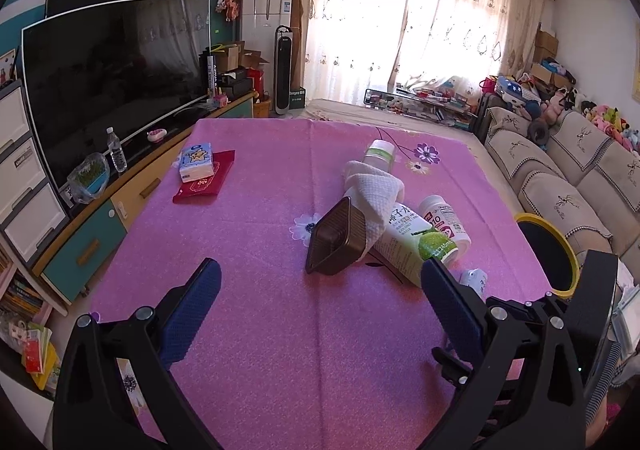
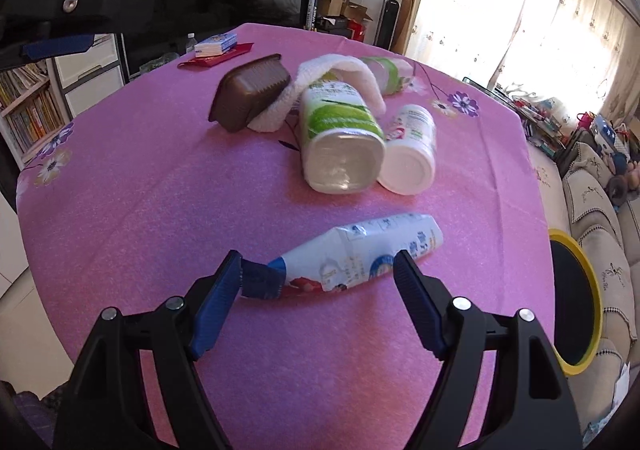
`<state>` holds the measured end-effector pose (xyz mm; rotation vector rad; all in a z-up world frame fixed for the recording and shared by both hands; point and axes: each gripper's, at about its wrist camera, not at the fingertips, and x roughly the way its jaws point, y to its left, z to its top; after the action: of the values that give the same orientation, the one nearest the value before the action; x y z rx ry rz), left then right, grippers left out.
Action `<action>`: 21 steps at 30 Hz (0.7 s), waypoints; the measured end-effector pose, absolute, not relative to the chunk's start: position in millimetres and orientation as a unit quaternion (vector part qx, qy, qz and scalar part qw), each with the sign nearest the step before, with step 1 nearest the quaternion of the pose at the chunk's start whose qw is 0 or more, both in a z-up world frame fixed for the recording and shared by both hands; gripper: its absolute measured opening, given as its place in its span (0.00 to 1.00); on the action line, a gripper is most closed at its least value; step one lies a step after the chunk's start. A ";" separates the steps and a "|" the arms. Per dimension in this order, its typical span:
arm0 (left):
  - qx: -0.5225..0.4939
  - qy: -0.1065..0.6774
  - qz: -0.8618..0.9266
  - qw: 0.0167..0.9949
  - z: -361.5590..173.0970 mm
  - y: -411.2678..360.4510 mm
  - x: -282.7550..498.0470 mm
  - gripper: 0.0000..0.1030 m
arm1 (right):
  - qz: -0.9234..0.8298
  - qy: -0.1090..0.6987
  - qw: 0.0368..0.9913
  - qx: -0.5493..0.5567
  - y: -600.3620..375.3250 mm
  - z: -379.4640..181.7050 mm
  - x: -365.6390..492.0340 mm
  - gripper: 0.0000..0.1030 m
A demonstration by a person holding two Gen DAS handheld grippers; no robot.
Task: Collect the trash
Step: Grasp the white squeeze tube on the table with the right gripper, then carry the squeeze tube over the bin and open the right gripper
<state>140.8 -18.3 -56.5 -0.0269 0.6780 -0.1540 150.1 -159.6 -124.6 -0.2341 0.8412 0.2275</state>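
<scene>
Trash lies in a cluster on the pink tablecloth [image 1: 260,330]. A brown plastic tray [image 1: 336,238] [image 2: 250,94] lies tipped on its side against a crumpled white paper towel [image 1: 374,190] [image 2: 340,68]. A green-labelled bottle [image 1: 416,240] [image 2: 340,134], a small white bottle [image 1: 444,220] [image 2: 410,150] and a clear bottle [image 1: 380,154] [image 2: 382,72] lie beside them. A flattened white and blue pouch [image 2: 352,254] [image 1: 474,280] lies just past my right gripper [image 2: 318,266], whose open jaws flank it without touching. My left gripper [image 1: 320,274] stands open and empty in front of the tray.
A yellow-rimmed black bin [image 1: 548,254] [image 2: 576,298] stands off the table's right edge, beside a beige sofa [image 1: 560,178]. A tissue pack [image 1: 196,162] on a red pouch [image 1: 204,180] lies at the far left of the table. A television [image 1: 116,78] stands to the left.
</scene>
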 end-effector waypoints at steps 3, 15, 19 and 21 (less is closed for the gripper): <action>-0.012 0.334 -0.080 0.939 -57.7 -21.9 142.4 0.95 | 0.095 0.414 0.902 -0.079 -193.4 -123.6 148.1 0.71; 0.001 0.334 -0.083 0.939 -58.7 -34.0 141.8 0.95 | 0.105 0.430 0.897 -0.006 -230.4 -129.7 152.9 0.20; 0.000 0.335 -0.082 0.939 -58.7 -33.4 142.7 0.95 | 0.104 0.418 0.902 0.016 -238.2 -124.4 145.8 0.08; -0.001 0.336 -0.082 0.938 -58.9 -33.9 143.8 0.95 | 0.109 0.417 0.902 0.033 -248.0 -121.0 143.3 0.08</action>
<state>143.8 -33.9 -58.9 -0.0024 0.6861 -0.1680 143.3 -248.0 -121.0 0.0692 0.8627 0.2247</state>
